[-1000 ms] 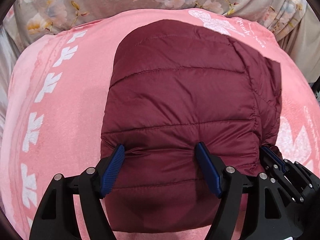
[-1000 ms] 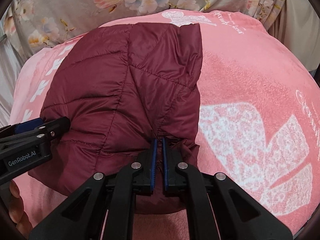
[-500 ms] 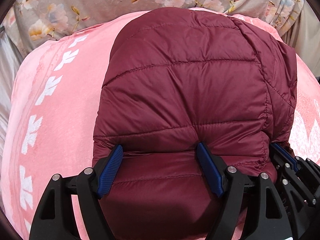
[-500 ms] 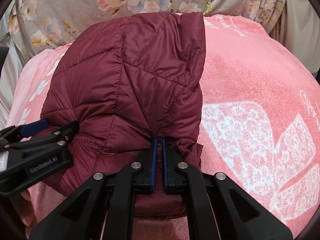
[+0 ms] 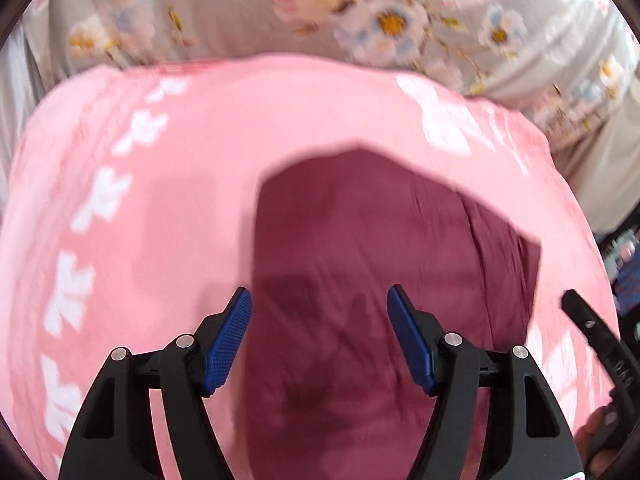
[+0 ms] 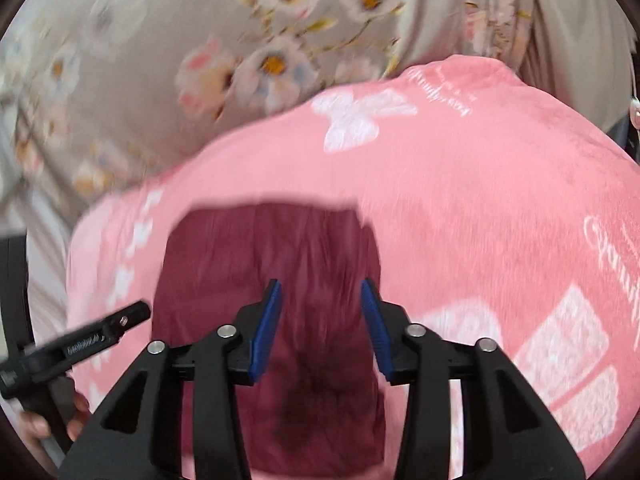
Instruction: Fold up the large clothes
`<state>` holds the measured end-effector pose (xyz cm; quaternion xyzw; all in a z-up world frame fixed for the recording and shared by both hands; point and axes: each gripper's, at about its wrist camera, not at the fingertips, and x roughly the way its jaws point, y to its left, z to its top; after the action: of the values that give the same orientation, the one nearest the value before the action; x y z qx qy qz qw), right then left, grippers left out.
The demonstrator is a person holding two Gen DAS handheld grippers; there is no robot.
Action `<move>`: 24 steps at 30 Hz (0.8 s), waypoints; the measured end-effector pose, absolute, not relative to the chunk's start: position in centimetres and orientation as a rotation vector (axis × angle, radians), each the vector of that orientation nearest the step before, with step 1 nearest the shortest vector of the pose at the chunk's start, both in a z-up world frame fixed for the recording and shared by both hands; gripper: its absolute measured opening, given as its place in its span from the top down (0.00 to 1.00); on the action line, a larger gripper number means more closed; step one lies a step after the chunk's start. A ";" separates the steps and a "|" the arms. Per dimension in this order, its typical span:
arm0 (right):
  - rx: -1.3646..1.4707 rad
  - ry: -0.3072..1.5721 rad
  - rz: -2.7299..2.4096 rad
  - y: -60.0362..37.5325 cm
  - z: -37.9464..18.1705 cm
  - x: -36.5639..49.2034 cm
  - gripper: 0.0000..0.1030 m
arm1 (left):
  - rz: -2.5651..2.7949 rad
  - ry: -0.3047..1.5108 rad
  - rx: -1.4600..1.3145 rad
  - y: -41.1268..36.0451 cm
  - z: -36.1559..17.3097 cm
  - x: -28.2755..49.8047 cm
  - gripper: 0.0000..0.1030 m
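Observation:
The dark red quilted jacket (image 5: pixel 360 240) lies folded into a compact block on the pink blanket (image 5: pixel 160 200); the picture is blurred by motion. My left gripper (image 5: pixel 318 320) hovers above its near part, jaws wide and closing, nothing between the pads. From the right wrist view, the jacket (image 6: pixel 280 248) lies below my right gripper (image 6: pixel 321 300), whose jaws are opening and hold nothing. Each gripper shows at the edge of the other's view: the right gripper (image 5: pixel 592 340) and the left gripper (image 6: pixel 100 336), the latter with a hand (image 6: pixel 76 408) under it.
The pink blanket (image 6: pixel 480 200) with white butterfly prints covers a bed. Behind it hangs grey floral fabric (image 5: pixel 360 12). Bare blanket stretches to the left and right of the jacket. Dark clutter sits at the far right edge (image 5: pixel 624 248).
The right gripper, shut on the jacket's edge before, has let go. The jacket no longer sits between the left pads. Both grippers pulled up and away, and the jacket dropped flat onto the blanket.

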<state>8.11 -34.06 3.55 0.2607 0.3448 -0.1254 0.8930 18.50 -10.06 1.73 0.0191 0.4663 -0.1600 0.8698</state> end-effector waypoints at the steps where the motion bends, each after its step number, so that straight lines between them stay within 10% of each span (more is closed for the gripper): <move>1: 0.570 0.719 -0.279 -34.8 3.3 9.1 0.60 | -0.317 0.966 0.045 -10.4 2.1 19.6 0.35; 8: 0.718 0.831 -0.322 -35.9 -1.3 14.3 0.62 | -0.274 1.017 0.068 -12.9 0.1 24.8 0.35; 13: 0.585 0.851 -0.327 -33.8 -3.4 15.7 0.86 | -0.260 1.033 0.098 -14.1 -2.0 26.4 0.34; 24: 0.430 0.866 -0.361 -33.5 -6.8 16.9 0.88 | -0.226 0.978 0.174 -16.1 -4.7 26.6 0.28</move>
<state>16.90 -33.46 -6.78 0.2057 0.4139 -0.1728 0.8698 26.60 -16.13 -4.75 0.0833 0.4680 -0.1081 0.8731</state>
